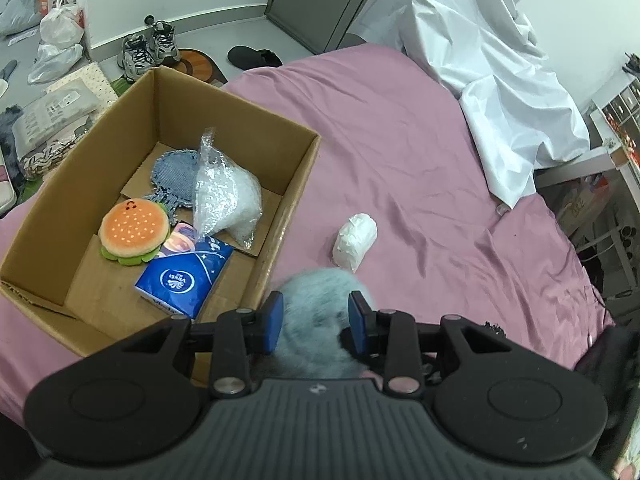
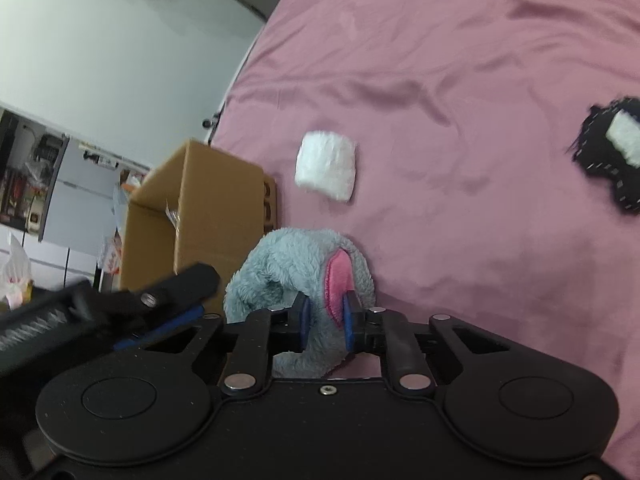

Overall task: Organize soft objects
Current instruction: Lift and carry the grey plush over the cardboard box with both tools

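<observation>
Both grippers on the blue-grey plush toy [image 2: 296, 268]: right gripper [image 2: 325, 320] pinching its pink ear, left gripper [image 1: 316, 322] clamping its fur

The left claw [image 1: 316, 326] was made of black plastic. It had two flat blue pads [image 1: 273, 322] at the tips of its short fingers. Thin black bars joined the fingers to the body, and round silver pins held the bars in place. The body was dark grey with long ridges across it, and it had a big round disc on each side. The right claw [image 2: 325, 322] looked the same, with blue pads [image 2: 349, 320], silver pins, round discs and one small silver screw in the middle.
</observation>
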